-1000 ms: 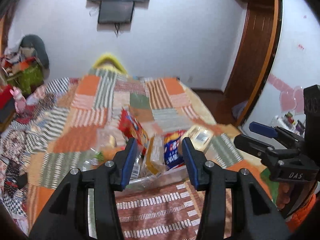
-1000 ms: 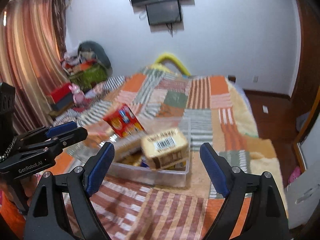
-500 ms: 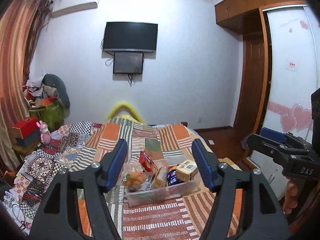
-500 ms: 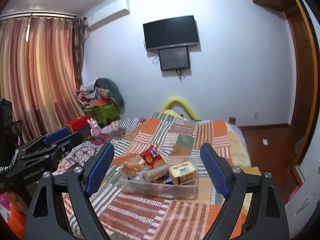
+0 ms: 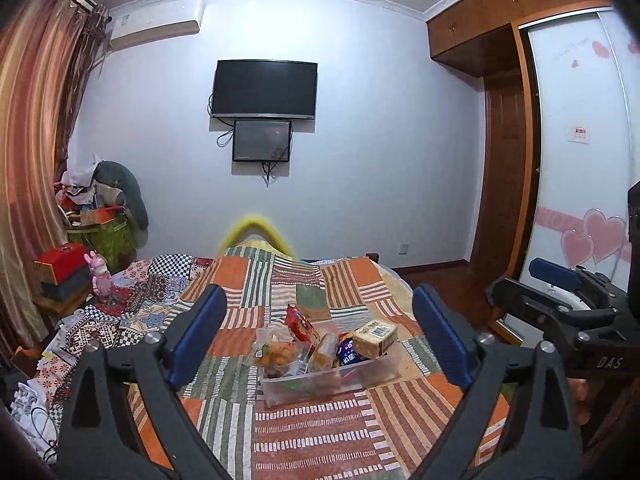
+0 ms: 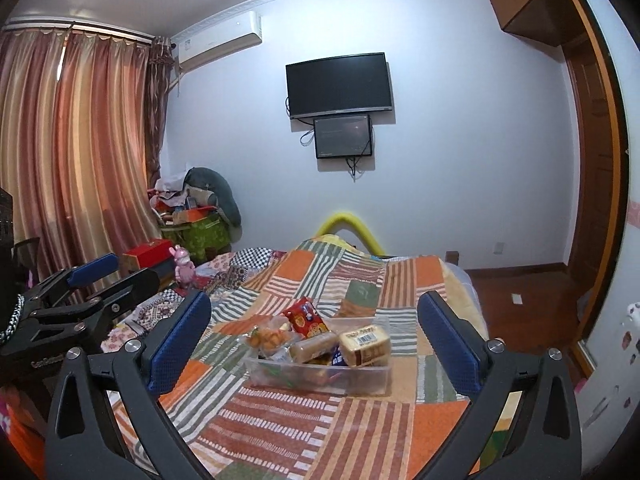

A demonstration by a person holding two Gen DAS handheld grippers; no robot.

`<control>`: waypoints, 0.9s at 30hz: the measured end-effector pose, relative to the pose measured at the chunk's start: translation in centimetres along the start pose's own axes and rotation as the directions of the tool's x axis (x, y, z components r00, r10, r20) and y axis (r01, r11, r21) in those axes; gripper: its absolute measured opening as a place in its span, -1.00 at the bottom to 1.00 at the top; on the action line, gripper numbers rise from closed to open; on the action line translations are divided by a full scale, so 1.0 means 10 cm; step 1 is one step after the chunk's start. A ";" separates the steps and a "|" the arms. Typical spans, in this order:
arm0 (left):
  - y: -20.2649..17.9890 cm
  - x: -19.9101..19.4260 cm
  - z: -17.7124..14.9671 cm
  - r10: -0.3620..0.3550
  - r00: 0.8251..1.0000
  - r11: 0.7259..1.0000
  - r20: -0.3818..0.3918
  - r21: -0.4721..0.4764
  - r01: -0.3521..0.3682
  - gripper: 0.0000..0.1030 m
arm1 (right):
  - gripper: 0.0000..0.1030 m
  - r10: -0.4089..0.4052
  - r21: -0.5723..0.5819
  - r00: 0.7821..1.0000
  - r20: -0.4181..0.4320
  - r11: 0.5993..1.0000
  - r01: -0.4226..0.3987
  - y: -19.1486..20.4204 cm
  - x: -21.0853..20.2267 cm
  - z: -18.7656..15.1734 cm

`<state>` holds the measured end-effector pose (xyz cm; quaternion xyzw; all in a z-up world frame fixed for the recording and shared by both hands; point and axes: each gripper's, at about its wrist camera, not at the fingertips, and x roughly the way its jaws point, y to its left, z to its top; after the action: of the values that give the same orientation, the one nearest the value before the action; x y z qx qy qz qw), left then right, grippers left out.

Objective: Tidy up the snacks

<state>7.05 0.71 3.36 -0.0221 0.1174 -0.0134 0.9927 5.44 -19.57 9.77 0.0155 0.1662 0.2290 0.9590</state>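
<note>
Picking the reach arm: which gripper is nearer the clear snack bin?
Hard to call; neither is clearly nearer. Left gripper and right gripper are both open, held back from the bin on the bed, side by side, each framing it.

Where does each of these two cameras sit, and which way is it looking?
Left wrist: on the left gripper, facing down the bed at the snack bin; the right gripper shows at right.
Right wrist: on the right gripper, same direction; the left gripper shows at left.
Shared: bin, TV.
</note>
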 end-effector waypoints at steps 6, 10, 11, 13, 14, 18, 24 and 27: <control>0.02 0.01 -0.04 0.006 1.000 1.000 -0.004 0.009 -0.005 0.94 | 1.00 -0.001 0.000 1.000 -0.006 1.000 0.001 0.02 -0.04 -0.04; 0.02 0.02 -0.06 0.005 1.000 1.000 -0.006 0.012 -0.005 0.96 | 1.00 -0.006 0.004 1.000 -0.007 1.000 0.006 0.01 -0.03 -0.06; 0.01 0.01 -0.07 0.005 1.000 1.000 -0.006 0.013 -0.005 0.96 | 1.00 -0.007 0.008 1.000 -0.009 1.000 0.007 0.00 -0.03 -0.05; 0.01 0.02 -0.08 0.005 1.000 1.000 -0.008 0.014 -0.005 0.97 | 1.00 -0.009 0.010 1.000 -0.013 1.000 0.009 -0.01 -0.03 -0.05; 0.01 0.02 -0.08 0.004 1.000 1.000 -0.009 0.015 -0.004 0.97 | 1.00 -0.010 0.011 1.000 -0.014 1.000 0.010 -0.01 -0.03 -0.06; 0.01 0.02 -0.09 0.002 1.000 1.000 -0.014 0.013 -0.001 0.97 | 1.00 -0.012 0.013 1.000 -0.012 1.000 0.013 -0.02 -0.05 -0.06; 0.00 0.01 -0.08 -0.004 1.000 1.000 -0.014 0.009 0.004 0.97 | 1.00 -0.019 0.011 1.000 -0.006 1.000 0.019 -0.03 -0.08 -0.06; 0.00 0.01 -0.08 -0.004 1.000 1.000 -0.013 0.009 0.004 0.98 | 1.00 -0.023 0.012 1.000 -0.006 1.000 0.023 -0.03 -0.08 -0.05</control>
<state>6.97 0.71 2.58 -0.0179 0.1238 -0.0159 0.9920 4.70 -20.22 9.50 0.0188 0.1704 0.2171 0.9610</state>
